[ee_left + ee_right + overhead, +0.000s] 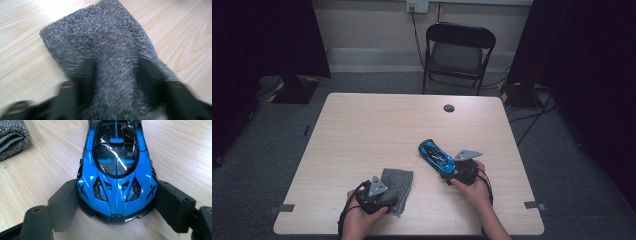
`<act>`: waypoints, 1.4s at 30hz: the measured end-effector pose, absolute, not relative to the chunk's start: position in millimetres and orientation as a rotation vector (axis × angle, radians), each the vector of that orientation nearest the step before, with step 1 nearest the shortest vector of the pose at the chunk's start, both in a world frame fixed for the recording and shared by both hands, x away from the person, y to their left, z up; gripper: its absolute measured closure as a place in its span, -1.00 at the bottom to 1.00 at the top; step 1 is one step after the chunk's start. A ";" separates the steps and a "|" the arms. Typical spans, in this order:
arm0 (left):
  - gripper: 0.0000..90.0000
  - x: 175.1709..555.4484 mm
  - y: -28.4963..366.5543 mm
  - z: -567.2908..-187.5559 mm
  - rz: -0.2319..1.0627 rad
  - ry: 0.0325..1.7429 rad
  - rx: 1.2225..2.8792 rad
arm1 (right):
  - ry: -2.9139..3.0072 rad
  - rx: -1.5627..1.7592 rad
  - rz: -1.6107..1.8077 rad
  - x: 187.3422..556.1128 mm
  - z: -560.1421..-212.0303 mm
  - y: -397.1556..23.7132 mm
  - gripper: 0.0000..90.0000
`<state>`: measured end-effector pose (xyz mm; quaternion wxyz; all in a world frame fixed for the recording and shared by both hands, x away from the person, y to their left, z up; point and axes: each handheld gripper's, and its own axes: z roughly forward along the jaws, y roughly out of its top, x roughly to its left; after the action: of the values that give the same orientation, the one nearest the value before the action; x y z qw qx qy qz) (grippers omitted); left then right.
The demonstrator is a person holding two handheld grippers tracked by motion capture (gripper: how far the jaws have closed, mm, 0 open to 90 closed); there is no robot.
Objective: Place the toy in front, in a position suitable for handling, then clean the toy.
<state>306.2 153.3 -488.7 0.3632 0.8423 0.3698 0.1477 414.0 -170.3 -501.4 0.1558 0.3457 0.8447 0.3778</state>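
One pale wooden table [362, 130] (chair [459, 50] behind): left fingers [85, 75] pinching grey cloth [105, 37], right fingers [175, 202] clamping blue car [117, 170].

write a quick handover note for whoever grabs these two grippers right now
Left gripper: jaws around a bunched ridge of the grey cloth at the table's near edge; cloth is between them, a firm pinch is not clear.
Right gripper: shut on the front end of the blue toy car, which sits on the table right of the cloth.
Done: car gripped, cloth reached.
Left, probably: lift the cloth and wipe the car; it does not touch the car yet.
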 end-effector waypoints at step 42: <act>0.51 353.6 119.5 -481.6 0.327 0.845 2.186 | 2.419 0.989 1.083 414.3 -501.5 -170.4 -0.49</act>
<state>353.6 119.5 -481.6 0.3780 0.8551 0.3308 0.1281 414.3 -170.4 -501.5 0.1556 0.3453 0.8447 0.3782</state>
